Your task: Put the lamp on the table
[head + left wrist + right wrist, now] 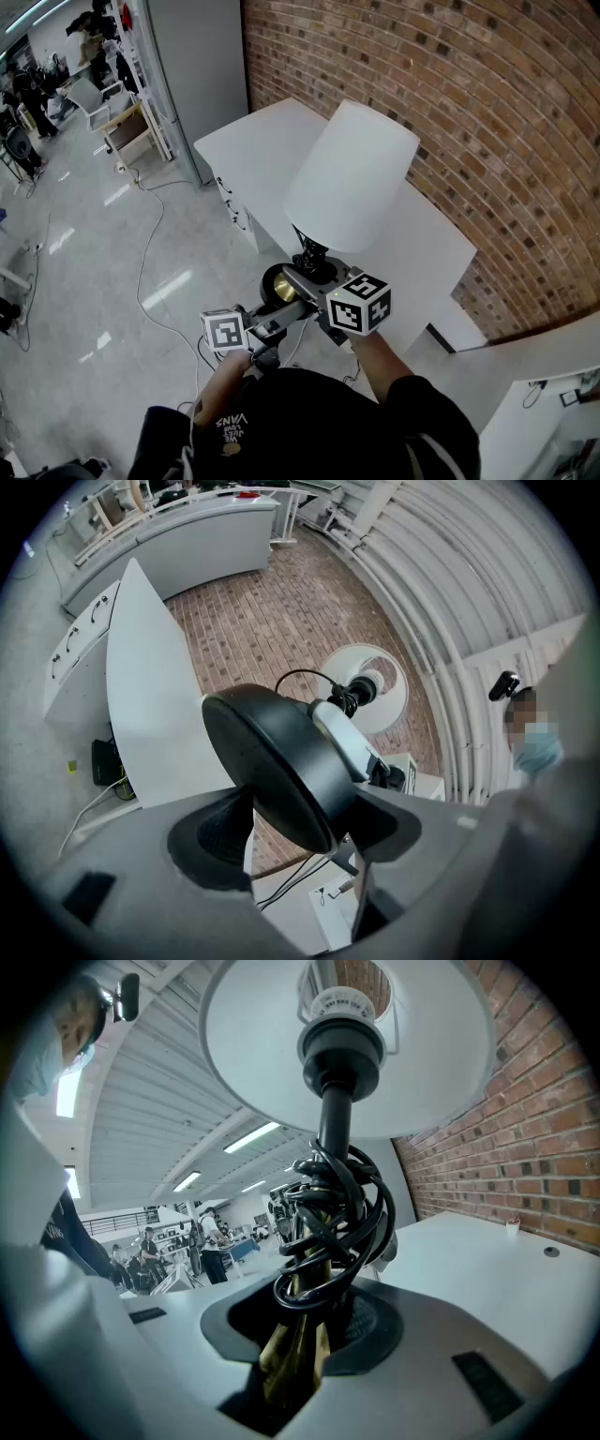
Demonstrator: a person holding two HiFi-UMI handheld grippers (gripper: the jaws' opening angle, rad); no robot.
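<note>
A lamp with a white shade (352,178) hangs tilted in the air over the near edge of the white table (441,246). My left gripper (274,317) is shut on its round base (279,285). That base fills the left gripper view as a black disc (272,761) wedged between the jaws of the left gripper (292,829). My right gripper (314,274) is shut on the brass stem (295,1344), just below the black cord (333,1213) coiled round it. The shade (347,1044) looms above the right gripper (302,1337).
A brick wall (487,103) runs behind the table. White drawers (234,211) sit under the table's far end. A cable (150,253) trails over the shiny floor. A grey pillar (197,66) stands at the back, with people and furniture far off at the upper left.
</note>
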